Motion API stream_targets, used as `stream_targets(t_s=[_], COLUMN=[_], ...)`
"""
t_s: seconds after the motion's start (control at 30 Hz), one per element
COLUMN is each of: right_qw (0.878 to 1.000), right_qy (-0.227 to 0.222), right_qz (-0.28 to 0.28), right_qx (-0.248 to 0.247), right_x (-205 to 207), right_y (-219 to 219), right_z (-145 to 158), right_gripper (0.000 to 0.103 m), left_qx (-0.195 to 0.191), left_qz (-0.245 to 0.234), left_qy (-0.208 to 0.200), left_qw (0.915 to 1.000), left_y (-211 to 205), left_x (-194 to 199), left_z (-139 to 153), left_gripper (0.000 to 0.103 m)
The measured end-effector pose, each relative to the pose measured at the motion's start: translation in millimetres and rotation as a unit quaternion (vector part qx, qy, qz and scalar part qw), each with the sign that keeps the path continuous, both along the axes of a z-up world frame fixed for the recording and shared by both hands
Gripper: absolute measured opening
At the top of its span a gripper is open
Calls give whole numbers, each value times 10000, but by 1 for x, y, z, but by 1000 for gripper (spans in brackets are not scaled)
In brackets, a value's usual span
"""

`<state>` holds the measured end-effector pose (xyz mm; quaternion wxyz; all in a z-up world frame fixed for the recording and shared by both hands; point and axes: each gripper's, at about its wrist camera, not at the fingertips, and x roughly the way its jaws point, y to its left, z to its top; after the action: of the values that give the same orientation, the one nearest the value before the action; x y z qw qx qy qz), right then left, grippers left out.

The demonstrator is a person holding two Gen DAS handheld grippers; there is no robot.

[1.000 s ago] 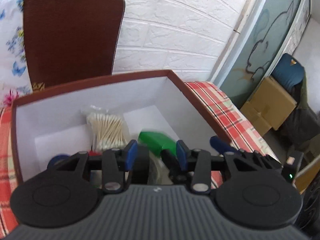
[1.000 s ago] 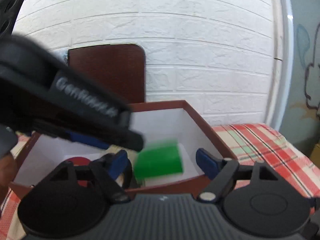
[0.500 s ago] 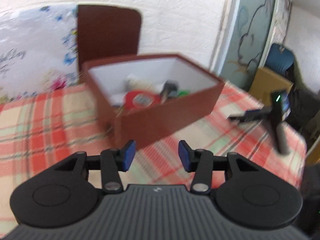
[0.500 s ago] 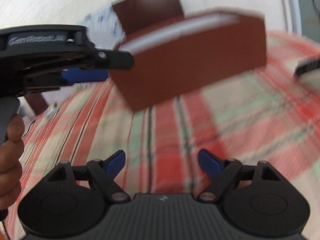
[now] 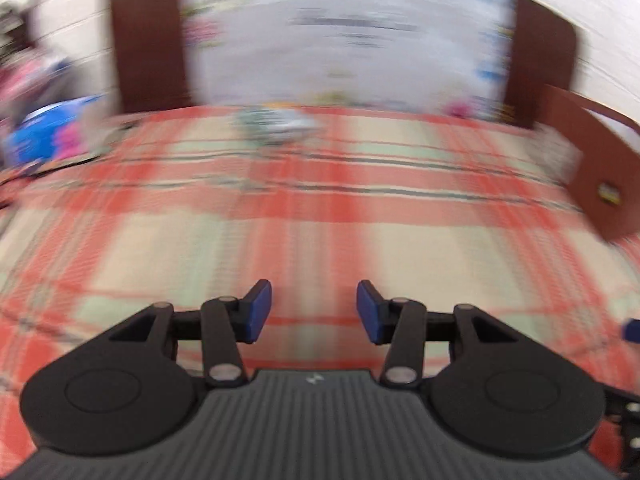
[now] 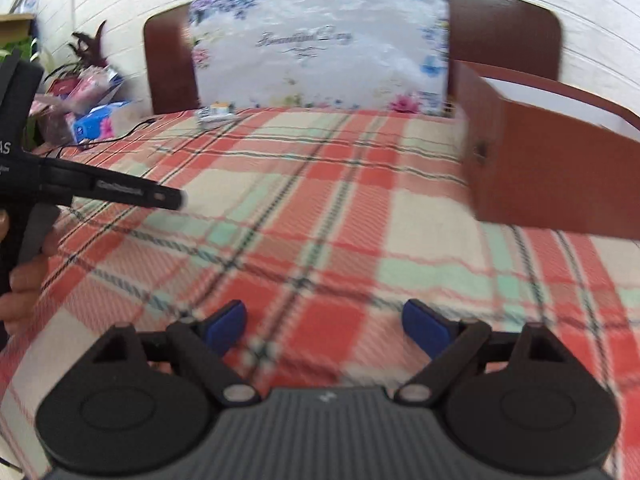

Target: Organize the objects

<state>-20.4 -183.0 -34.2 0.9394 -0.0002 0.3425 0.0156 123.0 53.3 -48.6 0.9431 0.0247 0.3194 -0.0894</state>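
Both grippers, left (image 5: 314, 312) and right (image 6: 324, 328), spread and empty over the cloth (image 6: 320, 208). Box (image 6: 552, 176) far right; small item (image 6: 216, 114) well left of it, near the far edge. Risk: blurred fast sweep overshooting that item, knocking it off.

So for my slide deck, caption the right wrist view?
Open right gripper over the plaid tablecloth, brown box at right, left gripper alongside.

My left gripper (image 5: 314, 310) over a plaid tabletop (image 5: 312, 208), view smeared by motion.

My jaws stand apart with nothing between them, blue pads (image 5: 256, 312) facing each other above the red-and-cream check. At two o'clock sits the brown box (image 5: 592, 168); at twelve a small blurred object (image 5: 276, 124) I cannot identify; at ten a blue package (image 5: 44, 132).
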Motion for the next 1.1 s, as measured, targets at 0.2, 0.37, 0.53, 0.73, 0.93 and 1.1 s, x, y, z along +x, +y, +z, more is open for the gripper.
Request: stream_targets(t_s=[0.2, 0.37, 0.53, 0.73, 0.93, 1.1], right_qw=[9974, 9930, 9902, 9935, 9946, 9949], right_qy=[-288, -613, -578, -331, -239, -57], right_qz=[589, 1000, 1254, 1063, 997, 892], right_qx=[-288, 111, -214, -227, -137, -468], right_x=[101, 198, 287, 319, 241, 121], right_y=[51, 95, 140, 152, 122, 61], right_z=[8, 27, 15, -12, -10, -2], right_gripper=[83, 86, 89, 44, 44, 44], left_qx=[-1283, -1523, -1689, -1768, -1817, -1582], left_qz=[484, 515, 520, 475, 453, 360], left_qy=[-504, -561, -585, -581, -552, -514], left_qw=[9893, 9854, 9825, 9814, 9808, 9854], left_y=[74, 75, 82, 84, 87, 80], left_x=[4, 3, 6, 8, 9, 10], left_z=[-10, -9, -14, -16, -16, -14], left_gripper=[61, 61, 60, 60, 61, 65])
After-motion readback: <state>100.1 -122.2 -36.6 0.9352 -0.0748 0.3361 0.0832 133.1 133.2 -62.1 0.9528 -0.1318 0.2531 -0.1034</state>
